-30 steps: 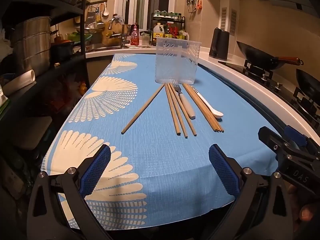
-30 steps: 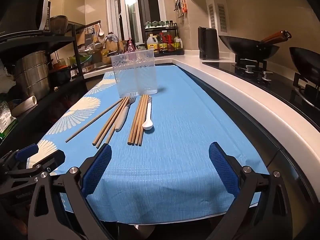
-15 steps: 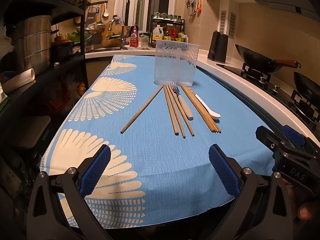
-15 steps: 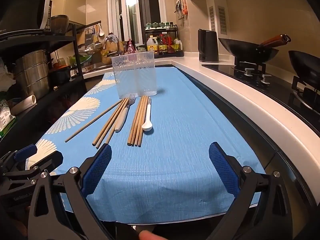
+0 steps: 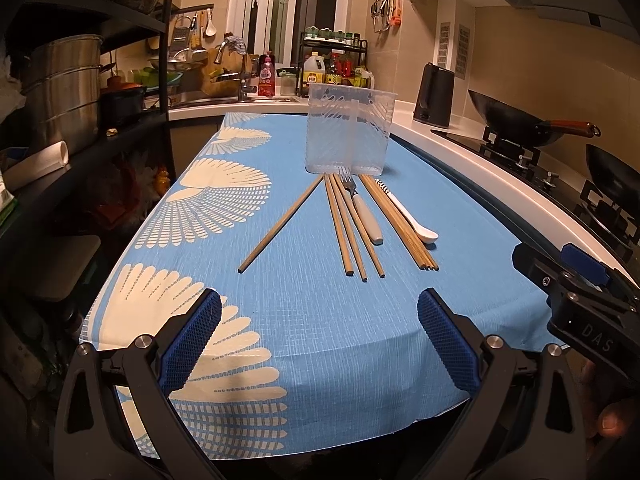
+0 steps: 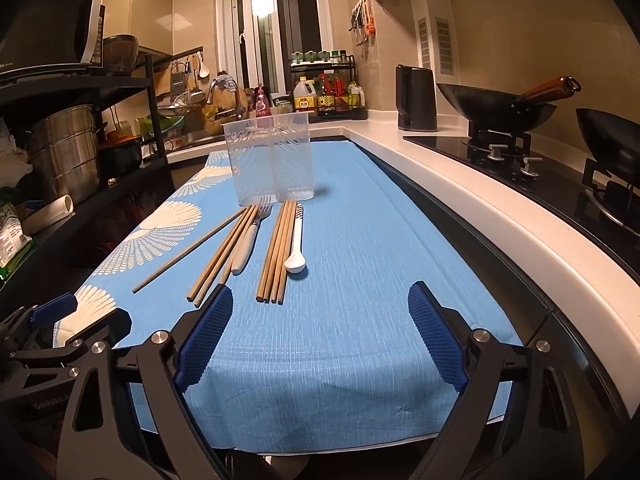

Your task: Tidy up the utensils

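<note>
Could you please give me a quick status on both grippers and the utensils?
Left gripper open, empty; right gripper open, empty. Chopsticks, fork, spoon flat on the cloth, holder empty behind them. Nothing in the way.

Both wrist views low at the table's near edge, facing the far window (left one further left), sharing the laid-out utensils [image 5: 362, 220]

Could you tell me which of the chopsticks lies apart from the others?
The lone chopstick, leftmost, angled away by itself; the rest lie in two tight groups.
</note>
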Demonstrator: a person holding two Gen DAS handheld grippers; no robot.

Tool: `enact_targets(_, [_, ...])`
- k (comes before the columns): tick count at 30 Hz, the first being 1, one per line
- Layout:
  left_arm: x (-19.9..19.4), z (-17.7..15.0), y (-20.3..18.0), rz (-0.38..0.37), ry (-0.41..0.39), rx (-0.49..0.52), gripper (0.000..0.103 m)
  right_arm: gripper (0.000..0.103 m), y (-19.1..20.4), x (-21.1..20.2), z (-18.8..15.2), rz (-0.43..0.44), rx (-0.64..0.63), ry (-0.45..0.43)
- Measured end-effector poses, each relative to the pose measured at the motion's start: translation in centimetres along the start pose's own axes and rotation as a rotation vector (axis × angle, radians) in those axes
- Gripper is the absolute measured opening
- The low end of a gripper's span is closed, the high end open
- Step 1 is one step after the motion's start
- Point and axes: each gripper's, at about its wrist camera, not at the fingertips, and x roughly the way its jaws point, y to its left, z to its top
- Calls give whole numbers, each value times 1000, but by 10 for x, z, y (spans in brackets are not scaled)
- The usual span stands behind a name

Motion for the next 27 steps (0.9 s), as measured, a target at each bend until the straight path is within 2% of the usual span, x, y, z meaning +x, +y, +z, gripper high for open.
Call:
enact_targets(8, [0, -1, -1, 5, 7, 7, 95, 87, 1, 0, 0, 4, -3, 5])
enact_targets(14, [-3, 0, -2, 9, 6, 14, 95, 81, 3, -1, 4, 16, 6, 4])
enact_targets(27, [-6, 11, -13, 16, -4, 28, 96, 80, 0, -3, 13, 24, 21, 11])
